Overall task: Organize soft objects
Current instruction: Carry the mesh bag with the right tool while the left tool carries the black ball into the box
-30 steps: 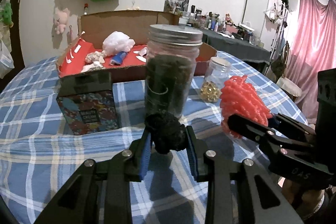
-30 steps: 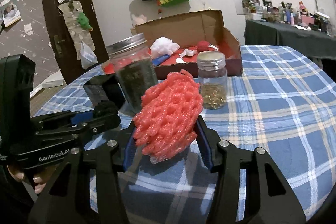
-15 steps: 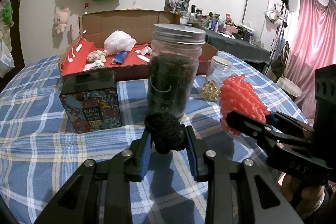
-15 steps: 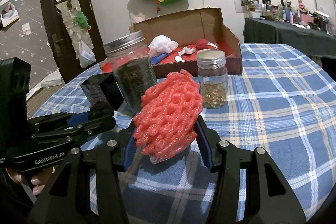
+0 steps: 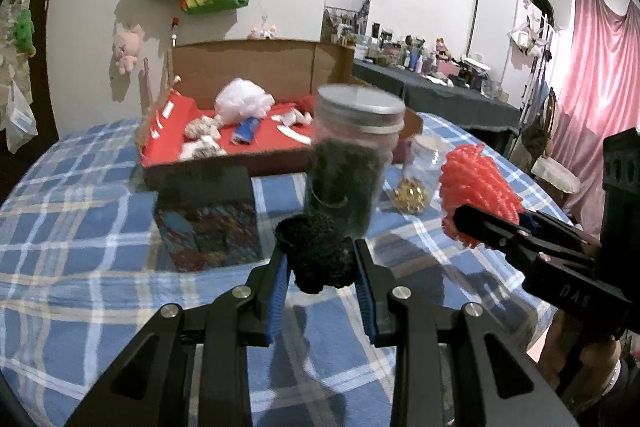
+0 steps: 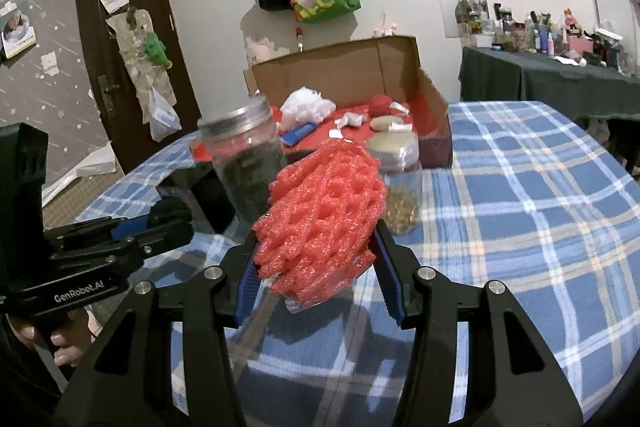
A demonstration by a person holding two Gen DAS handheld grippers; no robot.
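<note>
The left gripper had its jaws pinched on a black woolly ball, which bulged out above and in front of the blue pads, and it was held above the blue checked tablecloth. The right gripper had its jaws pressed on a red foam net, a crumpled bundle much wider than the black one, also lifted from the cloth. Both things looked very light and soft; I judged that they would flatten under pressure and spring back, so a firm hold across the middle was the safe one, because a hold at the edge of the net could catch only a few loops and let the rest hang or slip out. The foam had a slightly shiny surface, so it could perhaps slide between the pads. Behind the two grippers stood a tall glass jar with a metal lid, a smaller jar with golden beads and a dark printed box, all close together. Farther back lay an open cardboard box with a red bottom, which held a white fluffy bundle and other small pieces. This box seemed to be the likely place for the soft things, and the jars stood in the direct way to it.
</note>
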